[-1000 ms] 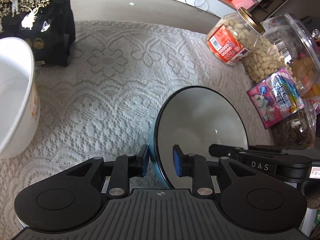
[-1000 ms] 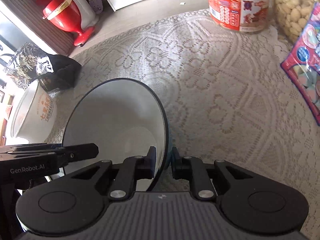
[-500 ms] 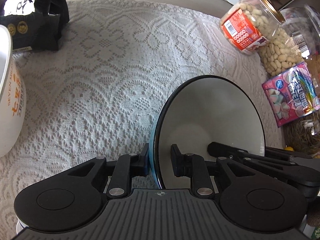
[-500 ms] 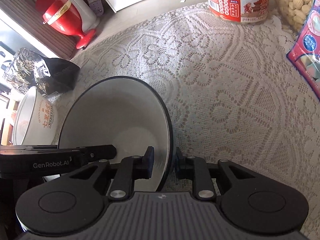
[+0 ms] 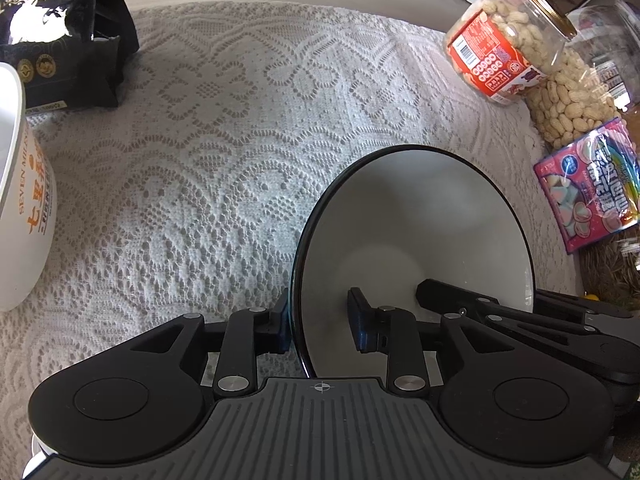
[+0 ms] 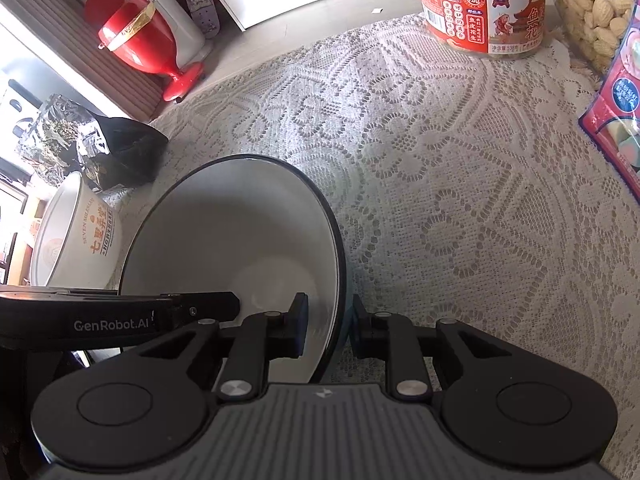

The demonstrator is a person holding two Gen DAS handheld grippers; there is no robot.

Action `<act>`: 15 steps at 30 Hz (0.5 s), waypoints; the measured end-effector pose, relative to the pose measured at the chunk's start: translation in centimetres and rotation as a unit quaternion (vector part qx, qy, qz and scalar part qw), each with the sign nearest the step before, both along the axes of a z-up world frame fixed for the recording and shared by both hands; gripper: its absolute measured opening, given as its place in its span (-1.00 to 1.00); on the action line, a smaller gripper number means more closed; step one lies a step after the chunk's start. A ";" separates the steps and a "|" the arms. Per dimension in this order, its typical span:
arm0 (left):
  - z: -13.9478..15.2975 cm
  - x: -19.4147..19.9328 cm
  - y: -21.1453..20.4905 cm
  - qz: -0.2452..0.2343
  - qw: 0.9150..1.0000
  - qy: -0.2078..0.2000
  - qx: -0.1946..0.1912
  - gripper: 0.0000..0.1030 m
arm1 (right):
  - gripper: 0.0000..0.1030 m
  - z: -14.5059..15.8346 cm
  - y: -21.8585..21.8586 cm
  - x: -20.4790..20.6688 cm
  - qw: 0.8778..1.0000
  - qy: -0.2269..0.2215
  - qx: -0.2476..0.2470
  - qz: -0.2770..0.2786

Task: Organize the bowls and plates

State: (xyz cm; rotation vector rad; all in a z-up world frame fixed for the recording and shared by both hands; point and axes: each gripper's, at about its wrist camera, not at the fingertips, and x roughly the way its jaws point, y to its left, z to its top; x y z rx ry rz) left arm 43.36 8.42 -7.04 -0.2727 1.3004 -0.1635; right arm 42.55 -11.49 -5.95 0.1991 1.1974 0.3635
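Left wrist: left gripper just opened, astride blue bowl rim, loose. Right wrist: right gripper clamping opposite rim. Step: setting down; next, withdraw.

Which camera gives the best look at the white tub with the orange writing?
The right wrist view: the white tub shows its rim, inside and orange-lettered side, standing on the lace cloth beside the black-rimmed bowl. In the left wrist view the white tub is cut off by the left edge, so only part of its wall and rim shows.
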 end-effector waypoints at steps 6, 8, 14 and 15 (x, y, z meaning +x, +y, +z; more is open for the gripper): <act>0.1 -0.1 -0.9 0.002 1.000 -0.001 0.016 -0.26 | -0.43 0.2 0.8 0.6 1.000 0.015 -0.021 0.000; 0.0 0.0 -0.9 0.008 1.000 0.002 0.016 -0.26 | -0.44 0.2 1.0 0.9 0.999 0.024 -0.027 -0.002; 0.0 -0.2 -1.0 -0.004 1.000 -0.007 0.018 -0.24 | -0.44 0.2 1.0 0.7 0.999 0.017 -0.030 0.008; 0.0 -0.2 -1.0 -0.001 1.000 -0.007 0.018 -0.25 | -0.44 0.2 1.0 0.6 0.999 0.016 -0.031 0.008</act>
